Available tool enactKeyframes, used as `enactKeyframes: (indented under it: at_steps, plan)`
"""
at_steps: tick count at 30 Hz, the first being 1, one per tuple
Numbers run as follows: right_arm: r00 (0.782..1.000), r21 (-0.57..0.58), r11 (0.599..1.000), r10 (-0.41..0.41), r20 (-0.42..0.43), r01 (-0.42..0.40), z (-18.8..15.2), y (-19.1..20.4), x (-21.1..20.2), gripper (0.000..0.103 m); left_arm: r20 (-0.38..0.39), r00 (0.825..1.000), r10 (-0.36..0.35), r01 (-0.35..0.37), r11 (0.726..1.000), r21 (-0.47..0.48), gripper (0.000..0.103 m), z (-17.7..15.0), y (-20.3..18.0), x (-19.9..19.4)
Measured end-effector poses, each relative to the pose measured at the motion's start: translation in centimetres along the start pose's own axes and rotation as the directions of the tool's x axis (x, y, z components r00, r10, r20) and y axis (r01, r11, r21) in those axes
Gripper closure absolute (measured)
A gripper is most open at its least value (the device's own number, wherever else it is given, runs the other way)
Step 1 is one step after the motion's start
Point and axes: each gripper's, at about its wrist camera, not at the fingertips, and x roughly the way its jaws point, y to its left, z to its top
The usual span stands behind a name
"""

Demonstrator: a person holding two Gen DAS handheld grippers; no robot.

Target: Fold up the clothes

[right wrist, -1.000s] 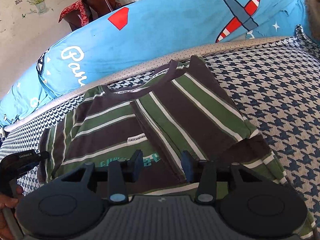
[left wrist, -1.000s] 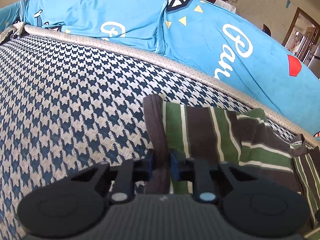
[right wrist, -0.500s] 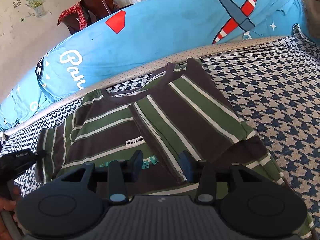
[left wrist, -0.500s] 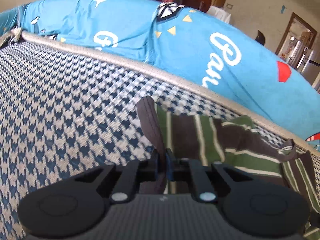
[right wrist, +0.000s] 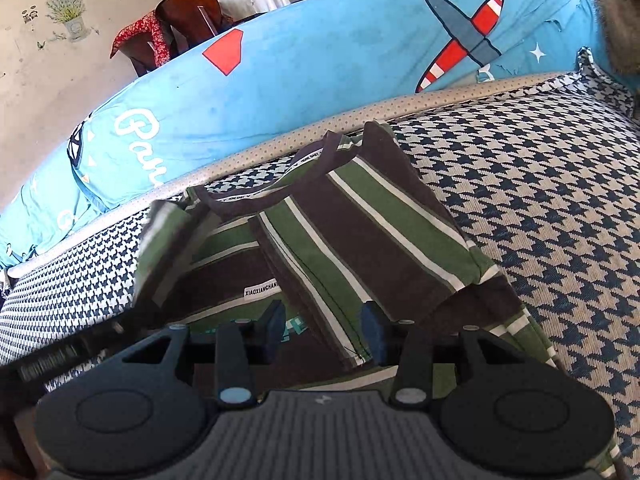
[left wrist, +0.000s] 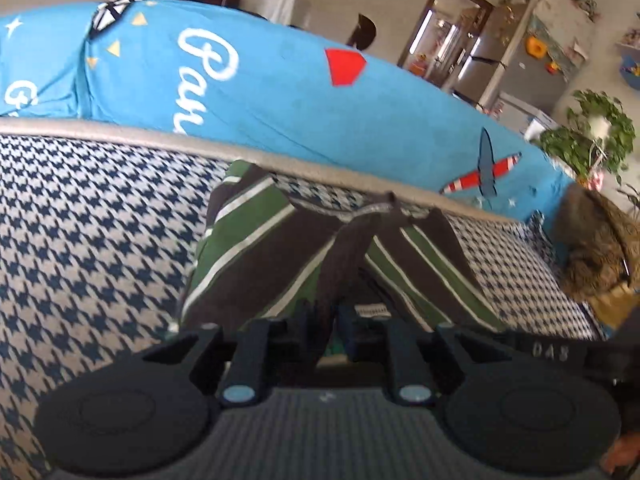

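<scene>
The left gripper, clamped on the sleeve of the green-and-brown striped cotton T-shirt, holds it ahead over the body; the right gripper hovers spread wide, empty, just above the shirt's folded right side.

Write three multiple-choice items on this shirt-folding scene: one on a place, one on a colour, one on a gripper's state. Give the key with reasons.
1. Where does the striped shirt lie?
A. on the houndstooth cover
B. on a wooden floor
C. on a chair

2. What colour is the padded backrest behind it?
A. red
B. light blue
C. grey

3. What is the left gripper doing?
A. open above the shirt
B. shut on nothing
C. shut on a fold of the shirt

Key: 1 A, the houndstooth pattern surrounds the shirt; 2 B, blue fabric with a plane print; 3 C, dark cloth runs between its closed fingers, while the right gripper stands open.
</scene>
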Motion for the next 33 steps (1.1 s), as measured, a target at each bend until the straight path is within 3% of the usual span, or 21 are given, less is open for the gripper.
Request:
enactKeyframes:
  at_steps: [7, 10, 19, 25, 33]
  plan:
    - [1.000, 0.000, 1.000, 0.005, 0.002, -0.005, 0.2, 0.1, 0.4, 0.060, 0.030, 0.999, -0.014, 0.016, 0.998, -0.067, 0.036, 0.3, 1.2, -1.1]
    - [1.000, -0.002, 1.000, 0.020, 0.003, -0.020, 0.2, 0.2, 0.5, 0.060, 0.053, 0.998, -0.016, 0.020, 0.997, -0.069, 0.025, 0.5, 1.3, -2.0]
    - [0.998, -0.031, 0.998, 0.057, 0.008, -0.057, 0.5, 1.3, 2.3, 0.060, 0.045, 0.992, 0.117, -0.115, 0.992, -0.048, 0.024, 0.3, 2.7, -1.7]
    - [0.996, -0.051, 0.996, 0.078, 0.044, -0.076, 1.1, 1.9, 3.3, 0.060, 0.023, 0.988, 0.155, -0.154, 0.986, -0.059, 0.024, 0.0, 4.0, -1.3]
    - [0.973, -0.129, 0.968, 0.224, 0.049, -0.216, 2.3, 5.0, 5.1, 0.060, 0.004, 0.980, 0.200, -0.199, 0.979, -0.035, 0.024, -0.3, 4.7, -1.3]
